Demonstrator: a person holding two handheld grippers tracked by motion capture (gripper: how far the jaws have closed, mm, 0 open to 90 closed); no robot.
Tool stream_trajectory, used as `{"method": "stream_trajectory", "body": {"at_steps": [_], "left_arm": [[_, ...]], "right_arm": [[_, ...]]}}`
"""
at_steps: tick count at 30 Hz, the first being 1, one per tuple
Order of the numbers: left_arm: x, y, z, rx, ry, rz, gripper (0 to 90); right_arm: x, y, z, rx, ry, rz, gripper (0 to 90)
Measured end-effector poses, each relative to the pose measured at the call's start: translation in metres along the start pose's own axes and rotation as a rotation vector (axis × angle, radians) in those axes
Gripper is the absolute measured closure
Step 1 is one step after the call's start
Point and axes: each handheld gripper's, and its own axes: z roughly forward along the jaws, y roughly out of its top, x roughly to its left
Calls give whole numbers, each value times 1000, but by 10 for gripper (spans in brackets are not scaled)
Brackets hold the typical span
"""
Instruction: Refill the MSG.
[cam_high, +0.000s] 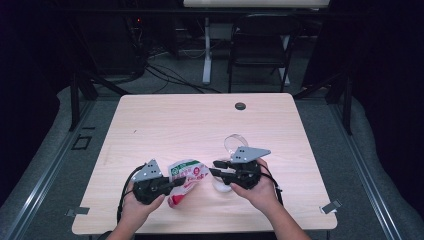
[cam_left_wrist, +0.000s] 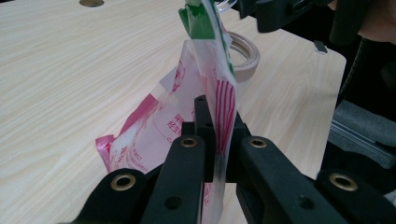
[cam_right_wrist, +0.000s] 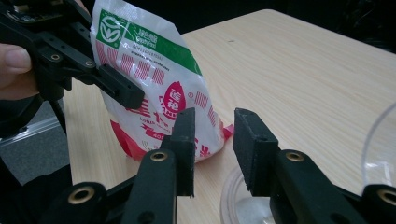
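Starting at the left of the high view, we've got the left hand (cam_high: 134, 206) coming in from the near edge of the table (cam_high: 165, 120), wrapped around the left gripper (cam_high: 181, 183), which points to the right and lies roughly level. Its jaws are clamped tight on the snack bag (cam_high: 186, 176), a white packet with red stripes and a green band on top. In the left gripper view the bag (cam_left_wrist: 212, 93) stands on edge between the closed jaws, its lower corner resting on the wood, so it's pinched by a thin side and held up off the near middle of the table.

Moving right, the right hand (cam_high: 257, 189) holds the right gripper (cam_high: 215, 168) pointing left, straight at the bag, jaws facing the other gripper's. Those jaws sit about half open with nothing between them; in the right gripper view we see the gap and the bag (cam_right_wrist: 159, 84) just past the tips, not touching.

Other stuff: a clear plastic container (cam_high: 235, 142) sits just behind the right gripper, and its curved rim (cam_right_wrist: 378, 140) shows at the right edge of the right gripper view. A tape roll (cam_left_wrist: 243, 56) lies just behind the bag in the left gripper view. Far off, a small dark hole (cam_high: 240, 106) marks the table's far edge, with a folding chair (cam_high: 260, 45) beyond on the floor.
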Motion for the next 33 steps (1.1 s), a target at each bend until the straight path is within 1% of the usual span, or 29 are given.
{"method": "stream_trajectory", "body": {"at_steps": [1,4,5,7,8,13,14,17,22,25,29,33], "left_arm": [[0,-1,0,-8,4,-4,897],[1,-1,-1,-11,3,-5,896],[2,-1,-1,-13,3,-9,896],[2,-2,-1,-13,5,-10,896],[2,-2,-1,-13,6,-9,895],[1,-2,-2,-15,12,1,893],[1,-3,-2,-14,13,0,892],[0,-3,-3,-8,15,3,890],[-2,-5,-2,-12,21,1,887],[-2,-5,-3,-12,27,1,883],[-1,-7,-3,-18,31,-12,878],[-1,-8,-4,-16,34,-16,877]], "right_arm": [[-1,1,3,7,7,0,695],[-1,2,12,15,29,1,680],[-1,2,15,14,31,-3,675],[0,2,17,16,30,-5,676],[0,3,22,18,38,-7,678],[1,3,29,34,47,-13,678],[2,3,32,48,60,-20,672],[4,3,36,56,66,-35,657],[6,4,40,71,78,-52,631],[8,5,43,84,76,-79,621],[8,5,46,90,90,-94,591],[9,6,50,99,93,-106,588]]}}
